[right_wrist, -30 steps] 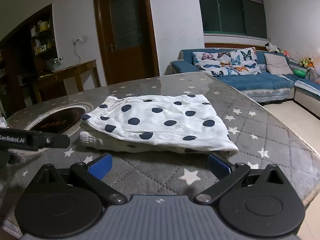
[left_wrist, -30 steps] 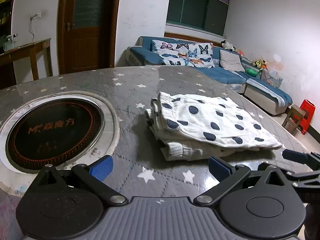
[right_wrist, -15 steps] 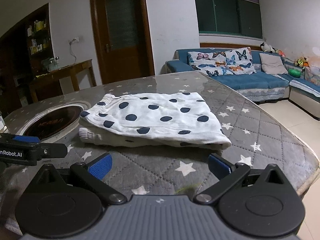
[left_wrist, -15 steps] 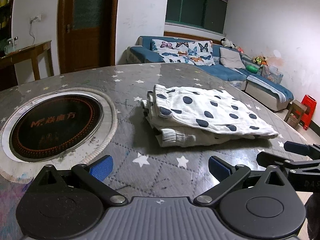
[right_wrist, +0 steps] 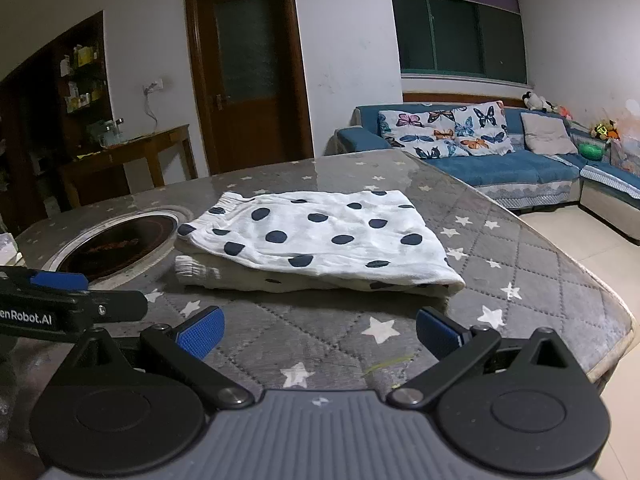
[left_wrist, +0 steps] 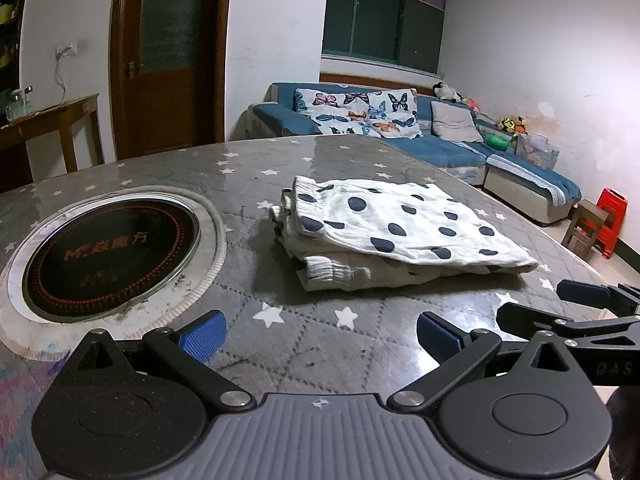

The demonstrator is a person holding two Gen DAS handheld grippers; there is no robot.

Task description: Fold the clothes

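Polka-dot garment (left_wrist: pixel 400 228) lies folded in layers on my desk (left_wrist: pixel 320 344), just right of the round inset burner (left_wrist: pixel 108 248). My left tongs (left_wrist: pixel 320 332) and right tongs (right_wrist: pixel 320 330) hang released, holding nothing. A careless nudge from either could slide the top layer askew.

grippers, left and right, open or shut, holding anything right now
Left gripper: open, holding nothing, short of the folded white polka-dot garment.
Right gripper: open, holding nothing.

Left gripper (left_wrist: pixel 318 334) and right gripper (right_wrist: pixel 320 332) hover level, apparently empty, jaws spread wide.
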